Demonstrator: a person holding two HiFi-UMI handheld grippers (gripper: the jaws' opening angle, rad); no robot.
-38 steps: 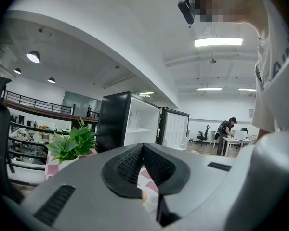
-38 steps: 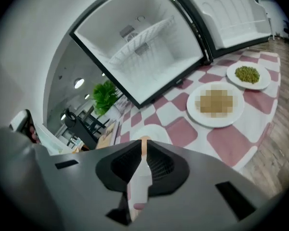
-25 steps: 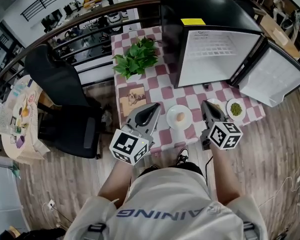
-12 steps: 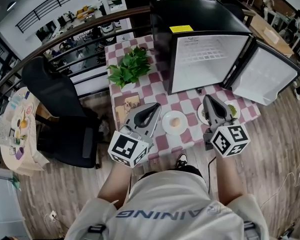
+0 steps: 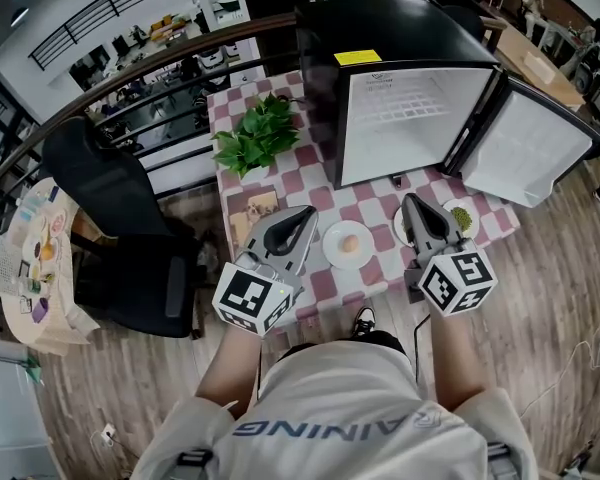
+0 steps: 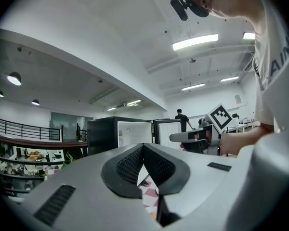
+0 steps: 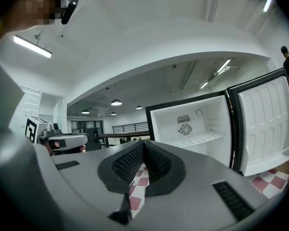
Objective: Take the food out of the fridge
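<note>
The black fridge [image 5: 400, 88] stands at the back of the checkered table [image 5: 315, 183], its door [image 5: 528, 155] swung open to the right. Its white inside [image 7: 195, 129] shows only a bare wire shelf. In front of it on the table are a white plate [image 5: 332, 253] with a pale bun [image 5: 349, 242] and a plate of green food [image 5: 464, 218]. My left gripper [image 5: 308, 211] hovers left of the bun plate, shut and holding nothing [image 6: 142, 146]. My right gripper [image 5: 410, 200] hangs between the two plates, partly covering the green one, shut and holding nothing [image 7: 143, 142].
A leafy potted plant [image 5: 260, 133] stands at the table's back left, with a wooden board [image 5: 250, 210] in front of it. A black office chair [image 5: 130, 228] is left of the table. A dark railing [image 5: 180, 43] runs behind.
Both grippers have risen toward the head camera, the right one more, so it now overlaps the green plate. Neither jaw has opened.
</note>
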